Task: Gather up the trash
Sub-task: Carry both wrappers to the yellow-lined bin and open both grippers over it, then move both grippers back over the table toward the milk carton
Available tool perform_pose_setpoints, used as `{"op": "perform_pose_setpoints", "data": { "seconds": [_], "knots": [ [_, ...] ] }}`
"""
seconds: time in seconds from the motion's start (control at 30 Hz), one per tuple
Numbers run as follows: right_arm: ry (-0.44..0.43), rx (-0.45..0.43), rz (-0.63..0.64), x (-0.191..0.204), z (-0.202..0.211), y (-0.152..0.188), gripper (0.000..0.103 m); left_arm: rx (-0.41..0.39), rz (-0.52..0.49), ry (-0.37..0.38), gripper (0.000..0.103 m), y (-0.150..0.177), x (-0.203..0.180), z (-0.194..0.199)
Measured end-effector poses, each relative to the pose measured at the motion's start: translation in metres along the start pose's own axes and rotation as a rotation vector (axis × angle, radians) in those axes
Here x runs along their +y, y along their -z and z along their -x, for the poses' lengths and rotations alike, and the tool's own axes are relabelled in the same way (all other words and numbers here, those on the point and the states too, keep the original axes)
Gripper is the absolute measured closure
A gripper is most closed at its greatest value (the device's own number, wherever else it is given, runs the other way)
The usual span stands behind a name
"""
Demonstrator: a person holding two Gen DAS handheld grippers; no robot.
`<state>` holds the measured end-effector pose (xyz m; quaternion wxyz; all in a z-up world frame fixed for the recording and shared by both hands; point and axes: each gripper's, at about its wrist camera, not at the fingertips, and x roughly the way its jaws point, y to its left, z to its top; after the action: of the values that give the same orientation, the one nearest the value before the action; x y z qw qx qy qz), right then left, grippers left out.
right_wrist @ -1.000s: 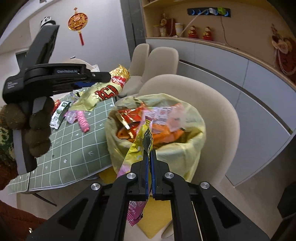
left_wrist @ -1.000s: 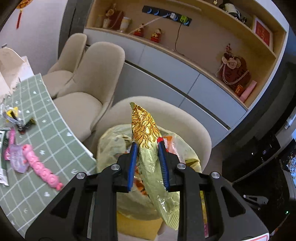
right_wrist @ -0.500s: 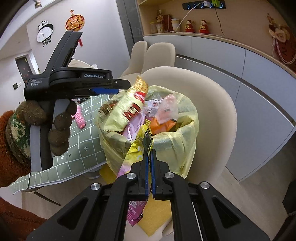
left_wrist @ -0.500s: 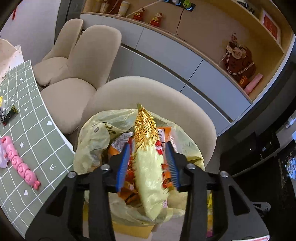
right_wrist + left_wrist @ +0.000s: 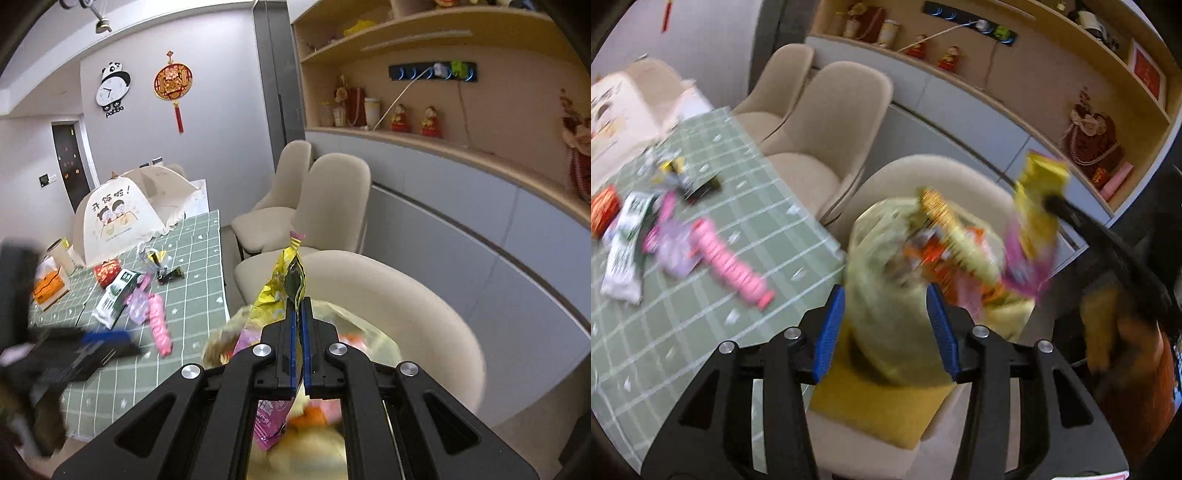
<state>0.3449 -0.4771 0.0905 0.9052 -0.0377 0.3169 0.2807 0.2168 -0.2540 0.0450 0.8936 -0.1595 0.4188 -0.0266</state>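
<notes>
A yellow trash bag (image 5: 886, 280) full of wrappers sits on a beige chair (image 5: 964, 177) by the table. The gold snack wrapper (image 5: 953, 232) lies on top of the bag's contents. My left gripper (image 5: 884, 325) is open and empty, just in front of the bag. My right gripper (image 5: 298, 314) is shut on a yellow and pink wrapper (image 5: 280, 284), held above the bag (image 5: 314, 450); it also shows in the left wrist view (image 5: 1038, 210). A pink wrapper (image 5: 729, 262), a white and green packet (image 5: 626, 251) and a red packet (image 5: 604, 208) lie on the green tablecloth (image 5: 665, 332).
Two more beige chairs (image 5: 831, 122) stand along the table. A food cover tent (image 5: 129, 206), a paper roll (image 5: 59, 254) and an orange box (image 5: 50, 288) stand on the table's far end. Grey cabinets and shelves (image 5: 480, 192) line the right wall.
My left gripper opened and let the gold wrapper drop into the bag, then pulled back toward the table. My right gripper rose above the bag with its wrapper.
</notes>
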Motion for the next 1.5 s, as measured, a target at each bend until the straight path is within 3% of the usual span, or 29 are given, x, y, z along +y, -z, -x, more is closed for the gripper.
{"op": "perform_pose_setpoints", "data": {
  "seconds": [0.1,0.2,0.43,0.7,0.77,0.83,1.03,1.23,1.5],
  "knots": [
    [0.015,0.12,0.02,0.002,-0.046,0.01,0.098,0.01,0.033,-0.047,0.059,0.017,0.024,0.012],
    [-0.019,0.246,-0.039,-0.003,-0.074,0.035,0.098,0.013,0.083,-0.087,0.059,0.032,0.052,0.026],
    [0.016,0.348,-0.101,-0.012,-0.089,0.072,0.098,0.027,0.197,-0.098,0.059,0.051,0.091,0.036],
    [0.028,0.305,-0.151,-0.006,-0.071,0.063,0.096,0.037,0.183,-0.067,0.059,0.045,0.099,0.034],
    [0.054,0.278,-0.147,-0.002,-0.062,0.058,0.089,0.036,0.175,-0.065,0.058,0.043,0.104,0.036],
    [0.074,0.253,-0.139,0.005,-0.053,0.054,0.07,0.034,0.165,-0.065,0.058,0.042,0.11,0.038],
    [0.122,0.186,-0.117,0.033,-0.026,0.044,0.067,0.04,0.171,-0.064,0.057,0.04,0.142,0.045],
    [0.075,0.11,-0.129,0.09,-0.012,0.03,0.067,0.017,0.189,-0.082,0.057,0.039,0.191,0.059],
    [-0.029,0.115,-0.097,0.191,-0.046,0.023,0.066,-0.029,0.243,-0.15,0.055,0.031,0.289,0.088]
  ]
}}
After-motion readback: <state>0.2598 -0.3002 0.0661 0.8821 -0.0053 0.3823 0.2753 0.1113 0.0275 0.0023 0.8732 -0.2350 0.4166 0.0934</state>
